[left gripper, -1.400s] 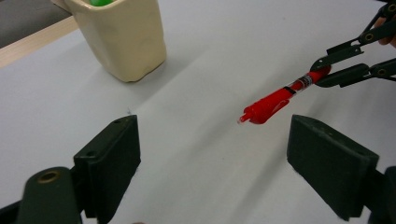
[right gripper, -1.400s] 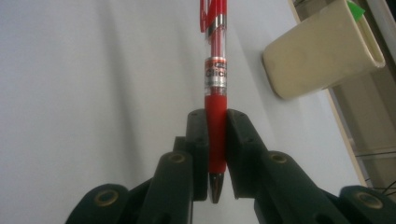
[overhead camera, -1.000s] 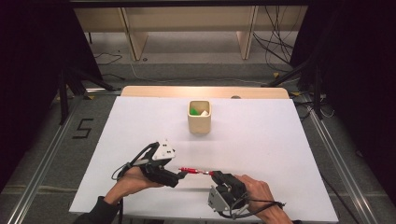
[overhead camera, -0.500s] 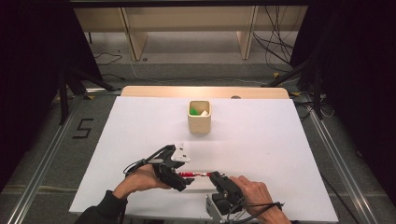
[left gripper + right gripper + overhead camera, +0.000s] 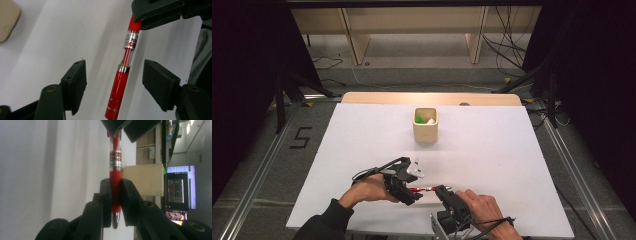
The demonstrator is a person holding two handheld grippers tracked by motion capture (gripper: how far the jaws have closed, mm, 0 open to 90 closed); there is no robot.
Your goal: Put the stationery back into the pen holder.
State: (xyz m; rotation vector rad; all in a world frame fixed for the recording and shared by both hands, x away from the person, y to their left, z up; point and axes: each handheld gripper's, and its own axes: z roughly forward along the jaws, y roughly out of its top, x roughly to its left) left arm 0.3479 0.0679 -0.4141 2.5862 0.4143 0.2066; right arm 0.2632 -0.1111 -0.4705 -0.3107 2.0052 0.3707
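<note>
A red click pen (image 5: 422,189) lies level just above the white table (image 5: 492,150), near its front edge. My right gripper (image 5: 443,192) is shut on the pen's tip end; in the right gripper view the pads of this right gripper (image 5: 116,187) clamp the red barrel (image 5: 115,157). My left gripper (image 5: 412,194) faces it from the left. In the left gripper view the pen (image 5: 122,82) runs between the jaws of the left gripper (image 5: 116,83), with a gap on each side. Those jaws have just been closing and do not touch the pen.
A beige square cup (image 5: 426,125) with green and white pieces inside stands upright behind the grippers, at the table's middle. It also appears as the beige block (image 5: 145,180) behind the pen. A wooden strip (image 5: 432,98) borders the table's far edge.
My left hand has moved right, bringing its jaws around the pen's free end, and the jaws have narrowed. The right gripper keeps still with the pen.
</note>
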